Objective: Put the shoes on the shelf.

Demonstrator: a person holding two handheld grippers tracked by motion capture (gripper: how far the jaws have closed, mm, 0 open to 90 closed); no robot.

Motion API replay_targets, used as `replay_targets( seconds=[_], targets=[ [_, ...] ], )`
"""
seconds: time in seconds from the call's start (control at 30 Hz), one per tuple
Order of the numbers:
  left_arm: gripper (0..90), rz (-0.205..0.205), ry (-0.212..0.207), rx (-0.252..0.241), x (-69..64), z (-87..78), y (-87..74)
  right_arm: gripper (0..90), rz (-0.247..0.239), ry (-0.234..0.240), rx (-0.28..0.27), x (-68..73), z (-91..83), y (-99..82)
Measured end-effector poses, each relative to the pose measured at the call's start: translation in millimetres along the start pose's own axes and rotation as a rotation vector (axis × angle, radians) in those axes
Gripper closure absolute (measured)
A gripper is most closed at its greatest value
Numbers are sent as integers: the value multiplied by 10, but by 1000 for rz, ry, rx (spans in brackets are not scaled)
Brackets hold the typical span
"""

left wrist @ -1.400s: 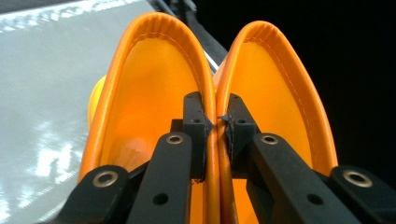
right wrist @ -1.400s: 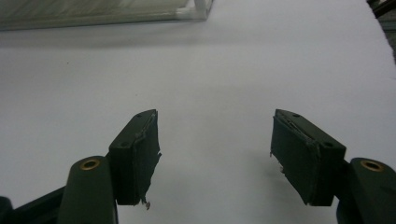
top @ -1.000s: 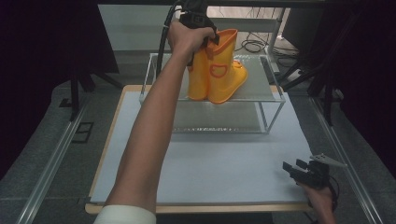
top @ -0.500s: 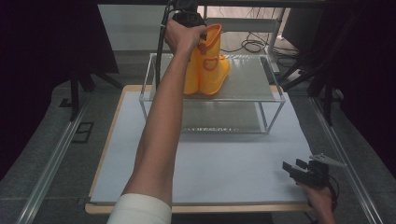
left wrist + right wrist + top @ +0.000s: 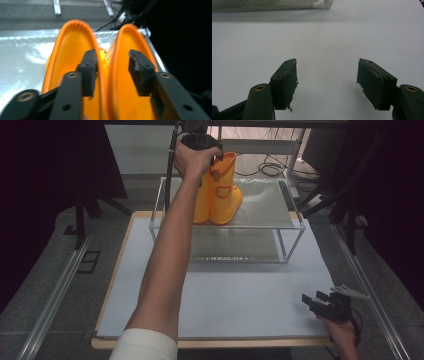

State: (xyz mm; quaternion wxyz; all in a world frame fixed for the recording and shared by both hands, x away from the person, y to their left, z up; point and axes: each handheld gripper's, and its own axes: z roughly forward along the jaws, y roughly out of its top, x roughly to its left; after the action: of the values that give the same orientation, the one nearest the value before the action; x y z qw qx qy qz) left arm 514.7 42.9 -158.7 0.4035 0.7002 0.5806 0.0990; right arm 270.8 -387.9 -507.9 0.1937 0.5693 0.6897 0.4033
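Left gripper (image 5: pixel 202 144), high view: poised at the tops of two orange boots (image 5: pixel 220 195) standing upright on the upper shelf of a wire rack (image 5: pixel 295 226); right gripper (image 5: pixel 327 304) rests near the table's (image 5: pixel 240 295) front corner. Left gripper view: jaws have just been opening, one apparently inside each boot (image 5: pixel 75 75), the adjoining walls between them, unpinched. Right gripper view: right gripper (image 5: pixel 327 82) jaws spread wide over bare table.
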Motion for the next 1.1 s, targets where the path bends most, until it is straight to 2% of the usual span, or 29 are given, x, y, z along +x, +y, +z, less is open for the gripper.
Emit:
replay_targets(
  seconds=[0.13,0.2,0.23,0.3,0.37,0.57,0.73,0.9,1.1],
  targets=[
    [482,31,-30,-34,-75,-185,21,319,-2,1,-4,13,5,1],
    [491,59,-17,-41,-90,-263,-15,319,-5,1,-2,20,6,1],
    [519,76,-28,-44,-91,-302,-40,319,-6,1,-2,22,8,0],
    [546,95,-83,-42,-82,-385,-94,319,-5,-2,5,25,7,-3],
    [598,134,-124,-33,-83,-475,-150,319,-4,-4,4,22,1,-5],
    [737,213,-173,13,-41,-741,-309,319,-8,-13,-4,14,-12,3],
    [817,249,-175,52,72,-868,-490,319,-9,-14,-1,23,-9,1],
    [861,262,-173,77,251,-938,-694,319,-13,-12,-1,30,-11,4],
    [876,280,-163,114,472,-921,-902,319,-13,-15,-3,37,-8,6]
  ],
)
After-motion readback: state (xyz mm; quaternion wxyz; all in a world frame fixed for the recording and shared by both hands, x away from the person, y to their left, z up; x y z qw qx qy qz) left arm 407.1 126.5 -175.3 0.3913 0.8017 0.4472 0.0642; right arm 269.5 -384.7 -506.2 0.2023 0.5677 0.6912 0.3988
